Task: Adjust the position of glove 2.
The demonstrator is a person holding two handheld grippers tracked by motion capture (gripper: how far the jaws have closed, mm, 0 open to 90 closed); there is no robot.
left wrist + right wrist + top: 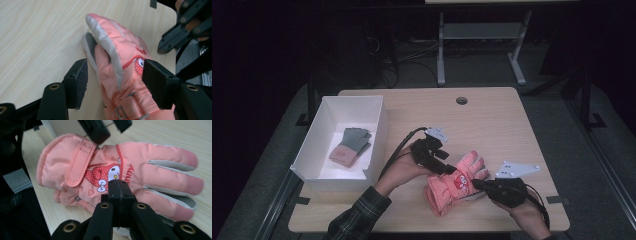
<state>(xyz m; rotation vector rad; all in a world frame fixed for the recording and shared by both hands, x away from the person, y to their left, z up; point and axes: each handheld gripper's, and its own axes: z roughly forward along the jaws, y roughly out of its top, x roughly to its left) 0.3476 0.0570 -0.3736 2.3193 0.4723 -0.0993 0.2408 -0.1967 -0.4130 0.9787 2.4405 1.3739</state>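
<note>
A: How do the jaws stand?
B: The left gripper (113, 82) gapes wide astride the pink glove (455, 183) lying on the table (492, 120); the right gripper (119, 192) is clenched at its edge.
A: Nearby?
B: A white box (377, 135) holding grey gloves (351, 145), well apart.

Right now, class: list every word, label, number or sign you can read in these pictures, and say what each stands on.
Red lettering beside the cartoon face on the back of the pink ski glove: too blurred to read surely; it seems to begin "Ku".
Same lettering in the left gripper view: unreadable.
White box and grey-pink gloves: no text visible.
</note>
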